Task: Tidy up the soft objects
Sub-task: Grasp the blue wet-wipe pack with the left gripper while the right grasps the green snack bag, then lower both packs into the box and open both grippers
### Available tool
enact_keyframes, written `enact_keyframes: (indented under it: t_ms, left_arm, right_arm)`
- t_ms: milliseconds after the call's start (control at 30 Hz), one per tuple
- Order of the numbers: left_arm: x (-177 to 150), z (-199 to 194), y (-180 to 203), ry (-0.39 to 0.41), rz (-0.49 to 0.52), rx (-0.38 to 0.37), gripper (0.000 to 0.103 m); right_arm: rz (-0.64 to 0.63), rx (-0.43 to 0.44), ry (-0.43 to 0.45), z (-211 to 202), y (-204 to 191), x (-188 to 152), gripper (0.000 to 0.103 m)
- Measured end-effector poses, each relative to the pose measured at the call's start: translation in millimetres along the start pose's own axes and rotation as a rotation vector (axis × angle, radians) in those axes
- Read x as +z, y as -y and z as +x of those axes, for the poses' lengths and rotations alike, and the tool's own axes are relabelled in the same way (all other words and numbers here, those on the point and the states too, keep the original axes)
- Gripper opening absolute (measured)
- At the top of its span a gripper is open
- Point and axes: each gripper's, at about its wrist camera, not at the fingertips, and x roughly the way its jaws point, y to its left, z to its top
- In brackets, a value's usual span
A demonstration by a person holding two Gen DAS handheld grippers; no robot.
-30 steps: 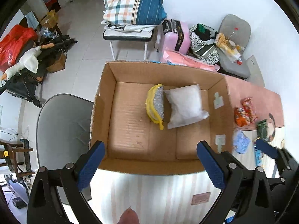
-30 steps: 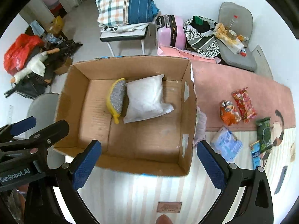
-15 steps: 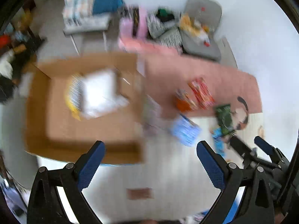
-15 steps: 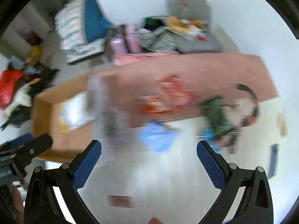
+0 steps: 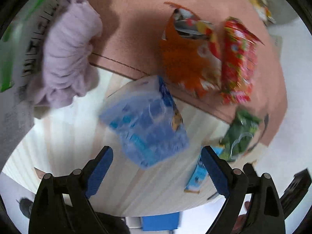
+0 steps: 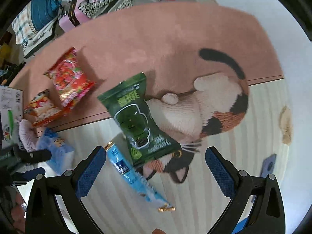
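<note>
My left gripper [image 5: 157,163] is open and empty, just above a clear blue tissue pack [image 5: 148,122] on the striped mat. A lilac fluffy cloth [image 5: 68,54] lies up left of it, an orange snack bag [image 5: 187,50] and a red snack bag [image 5: 239,58] beyond. My right gripper [image 6: 155,163] is open and empty over a green snack bag [image 6: 138,119] and a light blue packet [image 6: 134,175]. The red bag [image 6: 70,78], orange bag [image 6: 43,108], lilac cloth [image 6: 27,134] and tissue pack [image 6: 56,150] show at the right wrist view's left.
A pink rug with a cat picture [image 6: 195,105] covers the floor. A printed box side [image 5: 17,44] stands at far left. A pink suitcase [image 6: 72,17], folded bedding [image 6: 37,15] and clutter lie far back. A phone-like object [image 6: 269,165] lies at right.
Both grippers have swung right, away from the cardboard box, and dropped low over the loose packets on the rug. Both stay open and empty.
</note>
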Motion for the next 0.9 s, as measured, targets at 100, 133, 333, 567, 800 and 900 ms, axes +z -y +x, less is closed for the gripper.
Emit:
enact_keyframes:
  t_ms: [100,133,333,567,800,900]
  left_arm:
    - [7,11,6,-0.007,-0.025,0.053,0.092]
    - [8,14,7,-0.011,-0.027,0.066,0.092]
    - [9,33,13,-0.002,0.002,0.191,0.087]
    - [-10,31,39,0.095,0.234,0.381,0.064]
    - [-16,26,33,0.163,0.354,0.429,0.06]
    - [-17,20,34,0.179,0.392,0.431,0.052]
  right_arm:
    - [-0.02,-0.005,-0.026,20,-9,6,0.103]
    - [-0.029,-0.006,-0.035,26,-11,9,0.103]
    - [-0.072,-0.012,-0.082,55,-24,26,0.103]
    - [-0.066,-0.02,-0.141,85,-29,39,0.087]
    - [-0.004,0.01,-0.139,95,-17,35,0.07]
    - [0.012,0.008,-0.131,87,-18,34,0.045]
